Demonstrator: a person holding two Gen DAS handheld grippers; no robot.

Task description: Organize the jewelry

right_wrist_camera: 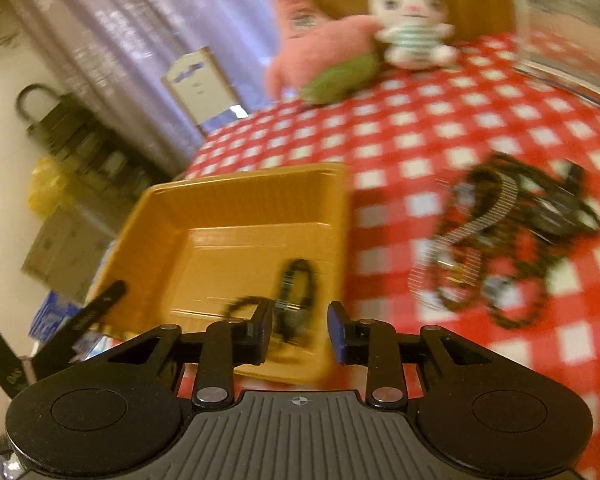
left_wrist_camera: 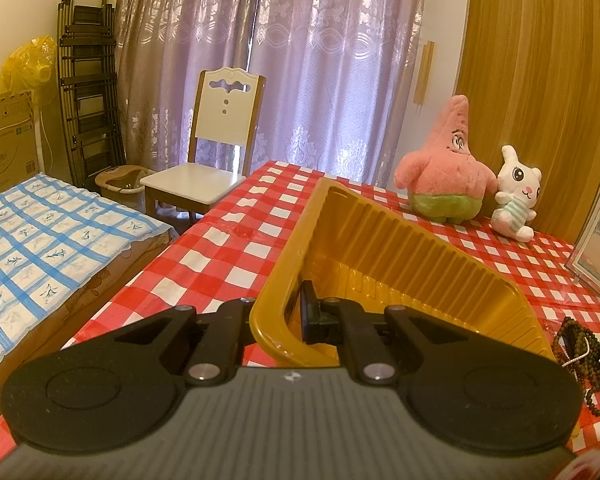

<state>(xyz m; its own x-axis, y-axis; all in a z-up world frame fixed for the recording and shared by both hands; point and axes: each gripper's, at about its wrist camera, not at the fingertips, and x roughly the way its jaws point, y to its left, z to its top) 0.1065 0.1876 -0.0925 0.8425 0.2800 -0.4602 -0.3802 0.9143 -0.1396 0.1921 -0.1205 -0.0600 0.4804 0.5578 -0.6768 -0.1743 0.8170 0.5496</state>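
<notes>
In the left wrist view, the left hand-held gripper is clamping the near wall of a yellow plastic tray, one finger outside the wall and the other inside, the jaws closed tight on the rim. The tray is tilting up off the surface, which is wearing a red-and-white checked cloth. A tangle of dark bead jewelry is lying on the cloth just beside the tray's right edge, with a thin silvery band showing among the beads. Further back a pink star-shaped plush and a white rabbit plush are sitting side by side, touching. A picture frame is leaning at the right edge. Beyond the surface a white chair is standing before lilac curtains.

In the right wrist view, which is blurring heavily, the right hand-held gripper is hanging over the near right corner of the tray with its blue-padded jaws partly apart and nothing pressed between them. A dark jewelry piece is lying inside the tray just ahead of the fingertips, in line with the gap, with a smaller dark loop to its left. The pile of bead jewelry is resting on the cloth to the right of the tray, well apart from the gripper. The black fingers of the left hand-held gripper are showing at the tray's left corner.
</notes>
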